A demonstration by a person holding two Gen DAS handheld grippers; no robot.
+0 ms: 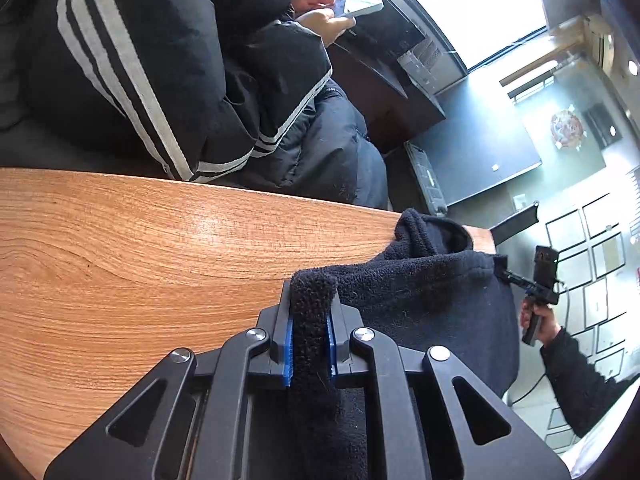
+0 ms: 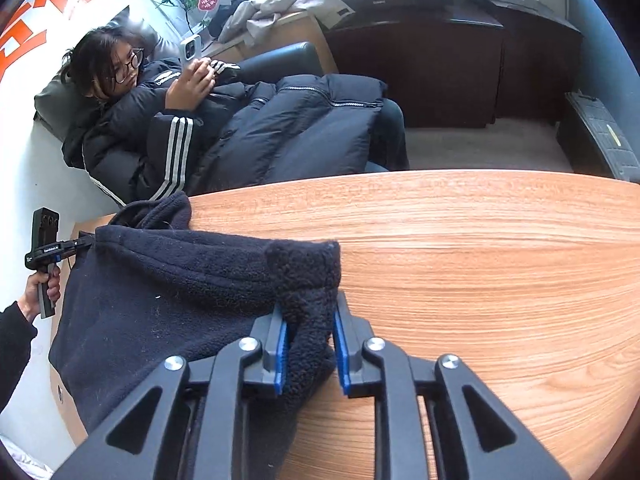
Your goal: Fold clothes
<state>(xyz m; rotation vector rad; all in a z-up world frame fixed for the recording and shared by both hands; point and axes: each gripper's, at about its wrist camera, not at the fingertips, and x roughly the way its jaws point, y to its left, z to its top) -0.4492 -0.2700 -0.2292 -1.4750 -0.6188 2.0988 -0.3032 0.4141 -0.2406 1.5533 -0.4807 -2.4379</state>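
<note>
- The left claw (image 1: 311,312) is clamped tight on one edge of the dark fleece garment (image 1: 420,292); the right claw (image 2: 308,320) pinches another edge, its jaws slightly wider.
- Held at two points, the garment hangs stretched between them at the tabletop (image 2: 480,260) edge, probably for laying flat.
- Only the right wrist view shows the seated person's face (image 2: 120,68).
</note>
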